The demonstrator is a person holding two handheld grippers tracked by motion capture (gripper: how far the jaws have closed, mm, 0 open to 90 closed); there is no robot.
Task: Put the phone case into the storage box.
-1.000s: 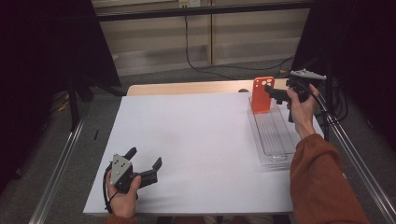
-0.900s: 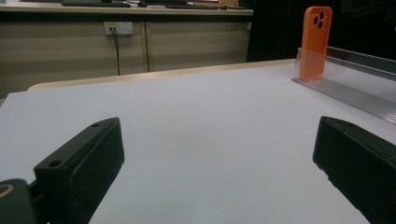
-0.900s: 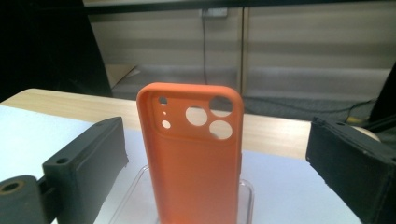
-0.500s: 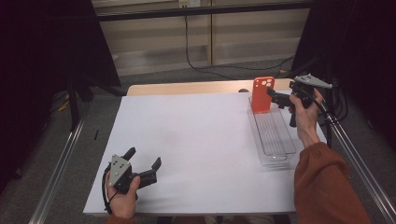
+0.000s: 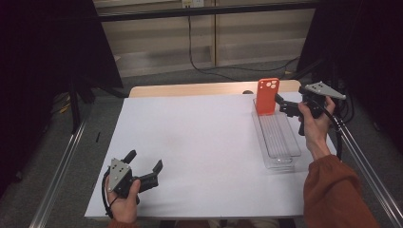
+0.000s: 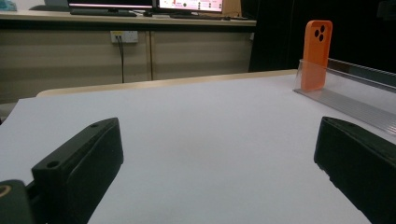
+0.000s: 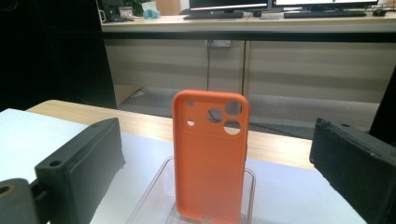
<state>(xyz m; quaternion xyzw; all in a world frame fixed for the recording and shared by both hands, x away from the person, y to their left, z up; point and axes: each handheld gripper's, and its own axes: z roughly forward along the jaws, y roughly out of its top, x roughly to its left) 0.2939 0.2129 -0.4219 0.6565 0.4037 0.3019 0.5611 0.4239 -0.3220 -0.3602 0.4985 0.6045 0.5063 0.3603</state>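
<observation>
I hold my right gripper (image 5: pixel 285 107) just beside the orange phone case (image 5: pixel 267 96), its jaws spread wide and empty, aimed level at the case's back. In the right gripper view the case (image 7: pixel 210 154) stands between my two jaws but farther off, not touched by either. I judge that I keep this gripper level and wide so that its jaws can pass one on each side of the case and close on its narrow edges, if picking it up is what comes next.

The case stands upright at the far end of the clear tray (image 5: pixel 278 142), which lies on the white counter (image 5: pixel 199 142) with its long side running away from me. The case's lower edge sits inside the tray, and its camera cut-outs are at the top. It seems to lean on, or be held by, the tray's far end wall; I cannot tell which. Standing like this it offers both its side edges freely, which lying flat it would not. On my side of the case, the tray looks empty down to its ribbed floor.

My left gripper (image 5: pixel 142 173) rests well away from the case, at the near left part of the counter, its jaws also wide apart with nothing between them. In the left gripper view the case (image 6: pixel 316 53) and the tray (image 6: pixel 350 93) show far off to the right. I take it that this hand simply waits.
</observation>
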